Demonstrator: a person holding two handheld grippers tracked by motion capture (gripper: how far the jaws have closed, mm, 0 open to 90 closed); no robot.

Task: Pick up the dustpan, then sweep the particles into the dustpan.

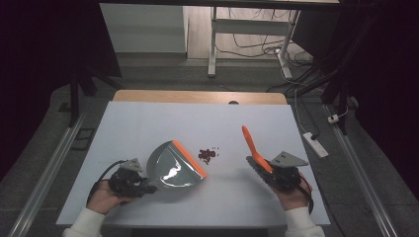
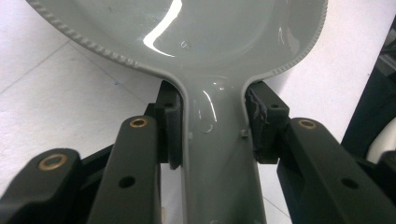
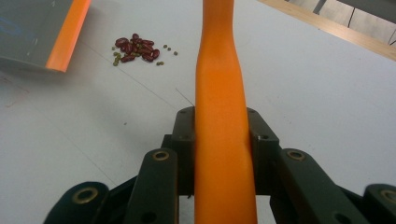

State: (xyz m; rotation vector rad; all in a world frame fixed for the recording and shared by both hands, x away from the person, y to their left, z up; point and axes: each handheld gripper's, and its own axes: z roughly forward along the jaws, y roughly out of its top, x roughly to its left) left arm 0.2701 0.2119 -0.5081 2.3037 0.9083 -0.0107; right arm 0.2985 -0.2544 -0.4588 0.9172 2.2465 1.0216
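Dustpan and brush gripped, beans not yet swept.

High view: left gripper (image 1: 129, 181) clamped on the grey dustpan (image 1: 174, 165), orange lip toward 2 o'clock; pile of beans (image 1: 207, 154) just off that lip, at 3 o'clock of the pan; right gripper (image 1: 281, 177) clenched on the orange brush (image 1: 253, 145), handle toward 11 o'clock, well apart from the beans. Risk: lip lifted off the white table (image 1: 148, 118), beans slipping under.
Left gripper view: pads (image 2: 173, 121) tight on the dustpan handle (image 2: 217, 154); risk of the smooth handle twisting under a push.
Right gripper view: pads (image 3: 184, 135) grasping the brush handle (image 3: 219, 121), beans (image 3: 137, 48) at 11 o'clock beside the orange lip (image 3: 69, 35); risk of a hard stroke scattering round beans past it.
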